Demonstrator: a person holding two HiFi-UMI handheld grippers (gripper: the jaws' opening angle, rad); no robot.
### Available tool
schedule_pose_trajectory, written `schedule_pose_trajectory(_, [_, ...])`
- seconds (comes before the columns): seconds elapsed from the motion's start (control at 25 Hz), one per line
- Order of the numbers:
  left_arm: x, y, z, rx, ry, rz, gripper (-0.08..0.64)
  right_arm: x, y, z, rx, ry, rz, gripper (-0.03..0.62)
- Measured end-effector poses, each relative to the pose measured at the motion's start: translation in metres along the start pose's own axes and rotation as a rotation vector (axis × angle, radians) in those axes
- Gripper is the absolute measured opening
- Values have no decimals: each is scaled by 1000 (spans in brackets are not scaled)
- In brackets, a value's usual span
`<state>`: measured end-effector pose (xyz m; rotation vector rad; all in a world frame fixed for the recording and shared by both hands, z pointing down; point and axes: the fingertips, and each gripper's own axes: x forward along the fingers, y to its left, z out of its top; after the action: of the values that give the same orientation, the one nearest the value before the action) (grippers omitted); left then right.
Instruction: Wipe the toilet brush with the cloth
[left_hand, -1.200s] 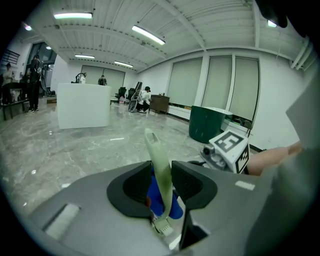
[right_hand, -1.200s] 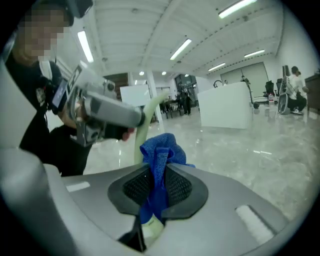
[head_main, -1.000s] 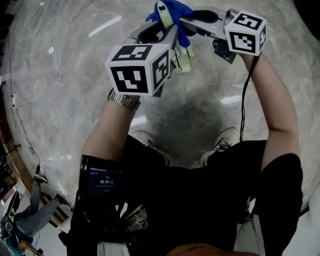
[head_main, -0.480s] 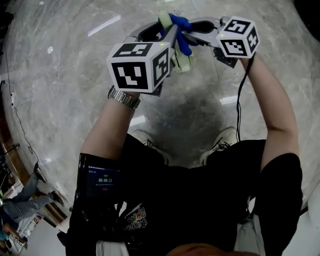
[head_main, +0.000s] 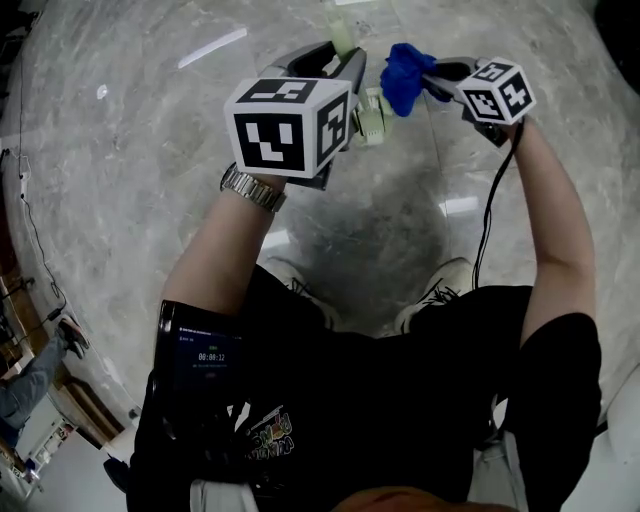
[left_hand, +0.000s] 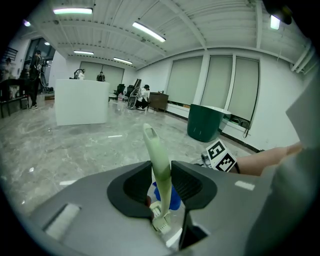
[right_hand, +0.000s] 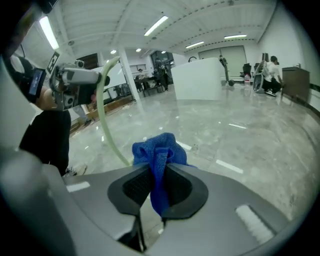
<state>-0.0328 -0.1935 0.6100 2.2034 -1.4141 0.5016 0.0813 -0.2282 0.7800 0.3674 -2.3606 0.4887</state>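
My left gripper is shut on a pale green toilet brush. Its handle stands up between the jaws and its head hangs below them. A crumpled blue cloth is clamped in my right gripper, just right of the brush handle and apart from it. In the right gripper view the cloth bulges out above the shut jaws, and the curved handle runs up at the left towards the left gripper. The left gripper view shows the cloth low behind the handle.
Below both grippers lies a grey marble floor, with the person's shoes on it. Farther off stand a dark green bin and a white counter. People sit and stand near desks in the background.
The right gripper has drawn the blue cloth off the brush handle, down and to the right; it was wrapped round the handle before. The left gripper and brush have hardly moved.
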Motion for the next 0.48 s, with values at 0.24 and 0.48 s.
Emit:
schedule_pose_trajectory(0.24, [1, -2, 2, -25, -6, -11, 131, 0, 79, -71, -73, 317, 327, 58])
schedule_pose_trajectory(0.48, [8, -8, -1, -66, 5, -37, 121, 20, 137, -24, -115, 145, 417, 58])
